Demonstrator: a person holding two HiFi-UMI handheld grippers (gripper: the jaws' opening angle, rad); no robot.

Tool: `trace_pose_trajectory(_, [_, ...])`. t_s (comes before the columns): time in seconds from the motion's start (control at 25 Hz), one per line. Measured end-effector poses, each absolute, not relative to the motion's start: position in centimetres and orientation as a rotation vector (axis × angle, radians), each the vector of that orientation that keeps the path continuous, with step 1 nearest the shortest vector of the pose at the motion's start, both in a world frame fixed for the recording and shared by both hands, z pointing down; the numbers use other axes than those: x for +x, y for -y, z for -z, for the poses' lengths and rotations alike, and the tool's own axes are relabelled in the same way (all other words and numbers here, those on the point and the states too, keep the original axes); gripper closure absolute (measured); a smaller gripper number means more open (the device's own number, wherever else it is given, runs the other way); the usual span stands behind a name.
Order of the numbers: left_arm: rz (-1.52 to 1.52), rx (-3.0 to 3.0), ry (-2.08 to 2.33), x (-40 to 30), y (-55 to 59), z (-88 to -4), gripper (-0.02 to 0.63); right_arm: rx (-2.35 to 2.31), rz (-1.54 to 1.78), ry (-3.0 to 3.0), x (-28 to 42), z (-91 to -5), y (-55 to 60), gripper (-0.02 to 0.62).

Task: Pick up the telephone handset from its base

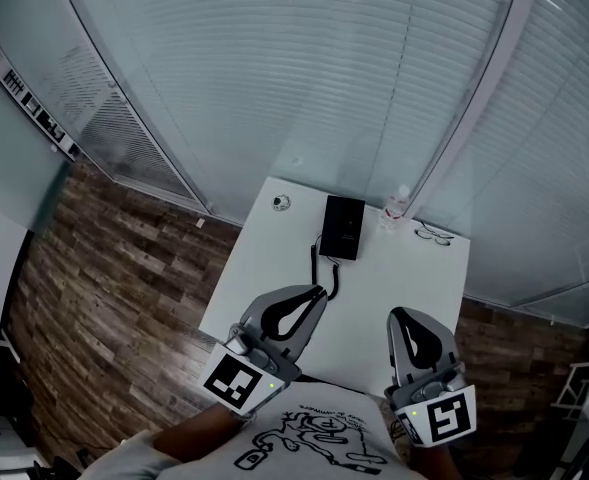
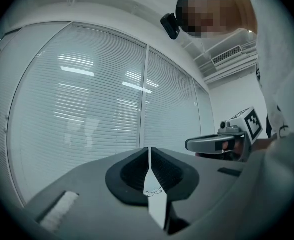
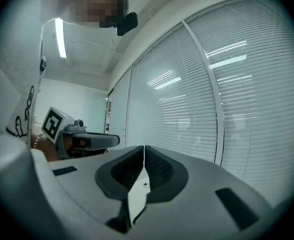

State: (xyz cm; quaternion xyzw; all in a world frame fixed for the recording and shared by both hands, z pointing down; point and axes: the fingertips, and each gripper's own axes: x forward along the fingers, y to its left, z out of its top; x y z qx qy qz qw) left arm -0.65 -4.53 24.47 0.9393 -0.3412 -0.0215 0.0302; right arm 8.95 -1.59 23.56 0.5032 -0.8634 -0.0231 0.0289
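The black telephone (image 1: 343, 226) lies at the far middle of the white table (image 1: 274, 278), and its coiled cord (image 1: 327, 268) trails toward the near side. My left gripper (image 1: 320, 291) hovers over the table's near left part, its tips close to the end of the cord, jaws shut with nothing in them. My right gripper (image 1: 395, 314) is held over the near right part, also shut and empty. In the left gripper view the jaws (image 2: 148, 156) meet in a thin line. The right gripper view shows the same closed line (image 3: 144, 156). Both point level toward the blinds.
A small round object (image 1: 281, 202) sits at the table's far left, a clear bottle (image 1: 398, 204) stands right of the phone, and a pair of glasses (image 1: 434, 233) lies at the far right. Glass walls with blinds (image 1: 324, 68) stand behind the table. Wood flooring (image 1: 124, 268) is to the left.
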Motion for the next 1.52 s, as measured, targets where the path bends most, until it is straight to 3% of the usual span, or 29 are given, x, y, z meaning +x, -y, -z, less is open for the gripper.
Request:
trace_pose_trajectory(0.48, [0.041,2.854,0.988,-1.7,6.9,-26.6,0.591,1.520,-0.005,2.609,7.0,-25.6,3.9,0.588])
trace_pose_trajectory(1.52, [-0.201,2.704,1.060,-0.1,17.9,-43.7,0.583,1.495,-0.232,2.527,10.2,-40.5,11.8,0.588])
